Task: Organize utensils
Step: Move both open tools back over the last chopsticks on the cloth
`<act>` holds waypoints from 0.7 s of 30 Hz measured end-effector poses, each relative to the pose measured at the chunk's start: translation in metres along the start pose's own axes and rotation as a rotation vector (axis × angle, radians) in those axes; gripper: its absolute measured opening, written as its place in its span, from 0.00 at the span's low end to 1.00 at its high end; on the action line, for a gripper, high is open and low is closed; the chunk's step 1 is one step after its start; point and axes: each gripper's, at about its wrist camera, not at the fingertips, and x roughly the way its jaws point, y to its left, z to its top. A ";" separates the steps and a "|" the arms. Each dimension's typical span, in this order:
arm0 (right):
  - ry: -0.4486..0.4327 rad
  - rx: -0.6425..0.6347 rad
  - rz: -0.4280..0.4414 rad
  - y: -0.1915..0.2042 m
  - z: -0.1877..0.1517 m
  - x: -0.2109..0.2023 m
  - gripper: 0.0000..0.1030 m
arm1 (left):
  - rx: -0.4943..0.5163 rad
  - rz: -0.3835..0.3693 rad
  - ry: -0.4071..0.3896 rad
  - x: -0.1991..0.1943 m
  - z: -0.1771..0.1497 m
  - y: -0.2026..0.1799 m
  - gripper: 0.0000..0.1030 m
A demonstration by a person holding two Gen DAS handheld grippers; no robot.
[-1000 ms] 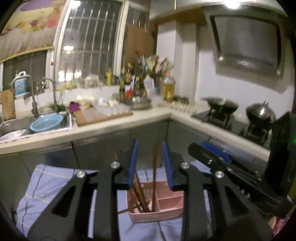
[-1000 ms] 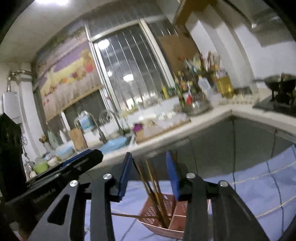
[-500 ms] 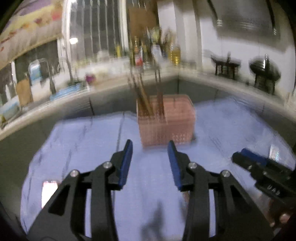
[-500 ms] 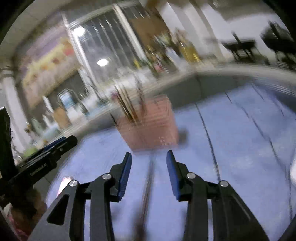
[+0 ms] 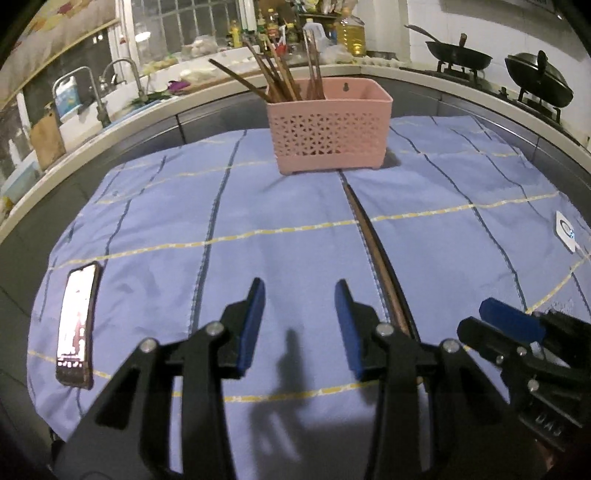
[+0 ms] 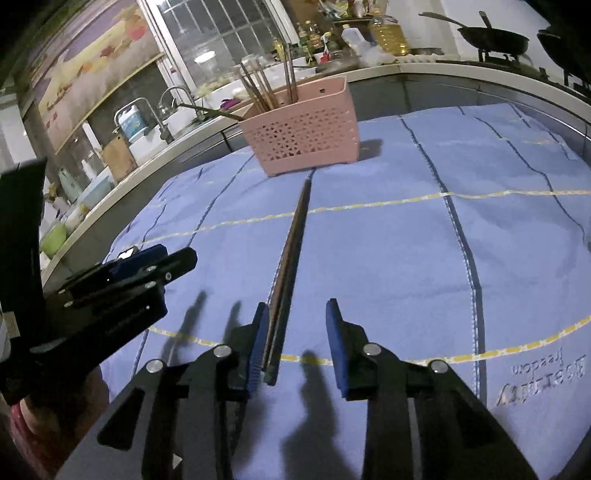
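Observation:
A pink perforated utensil basket (image 5: pixel 328 131) stands at the far side of the blue cloth (image 5: pixel 277 258), with several brown chopsticks (image 5: pixel 275 79) upright in its left compartments; it also shows in the right wrist view (image 6: pixel 304 129). A pair of dark chopsticks (image 5: pixel 375 251) lies flat on the cloth, pointing from the basket toward me (image 6: pixel 291 251). My left gripper (image 5: pixel 299 321) is open and empty, just left of the lying chopsticks. My right gripper (image 6: pixel 293 339) is open, its left finger (image 6: pixel 258 343) beside the near end of the chopsticks.
A phone (image 5: pixel 75 325) with a lit screen lies on the cloth's left edge. A small white tag (image 5: pixel 565 230) lies at the right edge. Behind are the counter with sink (image 5: pixel 92 96), bottles (image 5: pixel 347 33) and woks on the stove (image 5: pixel 458 55).
Both grippers have dropped from above the basket and pulled back toward me, low over the cloth. The chopsticks formerly between the fingers stand in the basket; both grippers are empty.

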 end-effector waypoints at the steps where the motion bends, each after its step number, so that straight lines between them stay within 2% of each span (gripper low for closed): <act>1: -0.002 0.000 -0.002 0.001 -0.002 -0.001 0.31 | -0.003 0.002 -0.002 -0.002 0.001 0.002 0.36; 21: 0.019 0.026 -0.014 -0.003 0.005 0.011 0.31 | -0.042 0.008 0.026 0.015 0.008 0.015 0.36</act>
